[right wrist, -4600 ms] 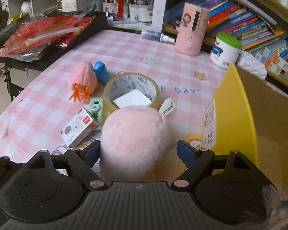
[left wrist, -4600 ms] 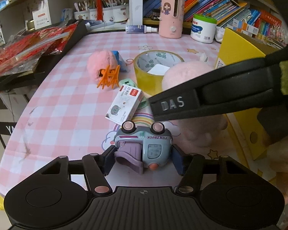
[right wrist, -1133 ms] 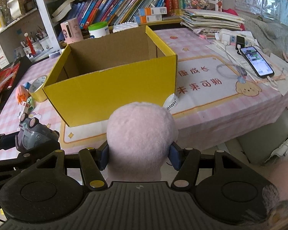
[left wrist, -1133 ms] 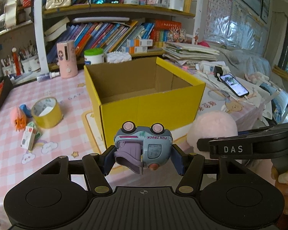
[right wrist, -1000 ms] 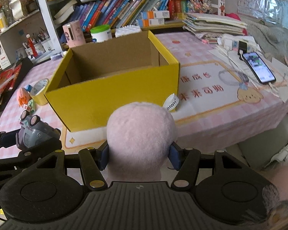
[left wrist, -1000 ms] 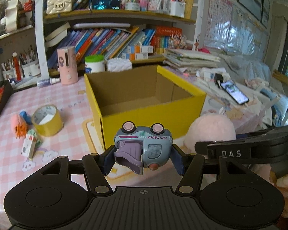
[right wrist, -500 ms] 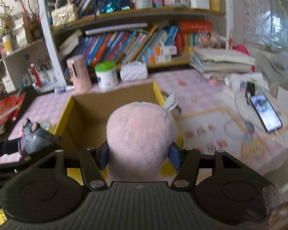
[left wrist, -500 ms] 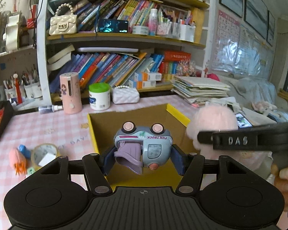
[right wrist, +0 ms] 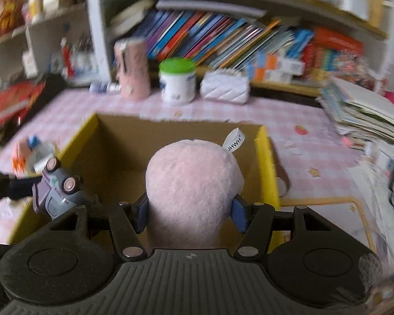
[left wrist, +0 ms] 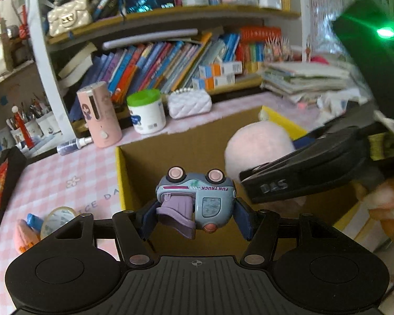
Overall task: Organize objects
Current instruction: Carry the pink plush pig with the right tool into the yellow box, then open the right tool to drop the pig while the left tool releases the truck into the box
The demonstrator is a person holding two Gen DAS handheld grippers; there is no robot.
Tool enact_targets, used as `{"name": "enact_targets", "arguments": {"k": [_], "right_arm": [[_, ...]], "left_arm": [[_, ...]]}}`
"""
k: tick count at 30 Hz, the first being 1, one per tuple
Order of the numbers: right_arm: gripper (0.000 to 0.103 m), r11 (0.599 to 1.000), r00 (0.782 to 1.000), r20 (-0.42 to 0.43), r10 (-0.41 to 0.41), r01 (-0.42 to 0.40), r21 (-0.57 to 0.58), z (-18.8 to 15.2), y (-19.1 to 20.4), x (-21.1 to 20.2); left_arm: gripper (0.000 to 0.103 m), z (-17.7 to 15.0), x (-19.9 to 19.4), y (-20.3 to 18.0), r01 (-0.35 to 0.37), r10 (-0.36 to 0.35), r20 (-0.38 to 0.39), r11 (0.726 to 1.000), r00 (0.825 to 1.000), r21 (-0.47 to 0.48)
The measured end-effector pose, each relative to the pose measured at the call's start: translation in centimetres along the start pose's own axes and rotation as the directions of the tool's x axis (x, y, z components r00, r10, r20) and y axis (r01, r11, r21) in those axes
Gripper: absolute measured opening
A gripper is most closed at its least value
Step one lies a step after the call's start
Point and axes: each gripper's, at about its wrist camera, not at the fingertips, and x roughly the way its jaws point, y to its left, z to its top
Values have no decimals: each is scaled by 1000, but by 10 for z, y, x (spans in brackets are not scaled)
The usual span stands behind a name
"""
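Yellow box (left wrist: 119, 173) open-topped on pink checked surface (left wrist: 65, 183), lower centre of both frames, directly beneath both loads; drop path straight down

Left gripper (left wrist: 195, 216): fingers (left wrist: 148, 221) part-spread, pinching toy truck (left wrist: 195, 202) by its sides, wheels up, over box's left half

Right gripper (right wrist: 189, 214): fingers (right wrist: 141, 215) part-spread, squeezing pink plush (right wrist: 191, 183), white tag toward far wall, over box's right half

Judgement: both equally near, release left to do; tape roll (left wrist: 56, 220) and small items wait lower left

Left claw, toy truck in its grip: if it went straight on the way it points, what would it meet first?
Probably the brown inside of the open yellow cardboard box, its floor or far wall; depth is unclear. The left claw holds the blue-grey toy truck above it.
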Motion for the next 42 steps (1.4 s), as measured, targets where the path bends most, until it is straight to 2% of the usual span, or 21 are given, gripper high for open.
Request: {"name": "enact_targets", "arguments": {"k": [3, 8, 16, 25, 30, 33, 34, 42], "right_arm": [[58, 998, 998, -62, 16, -20, -61, 5, 0, 25], [58, 989, 988, -151, 23, -45, -140, 5, 1, 45], [57, 988, 985, -172, -1, -26, -152, 4, -13, 51], [59, 990, 981, -192, 15, -41, -135, 7, -20, 54], [62, 993, 989, -145, 33, -49, -110, 6, -20, 46], [65, 996, 995, -94, 35, -43, -78, 7, -21, 33], [69, 997, 996, -72, 43, -47, -64, 7, -21, 27], [71, 1000, 996, 87, 4, -5, 11, 0, -10, -30]], "left_arm": [[60, 0, 13, -2, -17, 18, -36, 1000, 999, 22], [60, 0, 29, -2, -35, 37, -79, 999, 996, 26], [60, 8, 42, -17, -30, 36, -77, 996, 996, 80], [62, 10, 44, -22, -58, 65, -75, 995, 995, 85], [70, 10, 32, -18, -84, 88, -50, 994, 995, 66], [73, 10, 18, -15, -74, 75, -22, 997, 997, 39], [74, 10, 13, -15, -76, 76, -8, 997, 997, 35], [78, 4, -34, -6, -76, 77, 99, 997, 992, -13]]}}
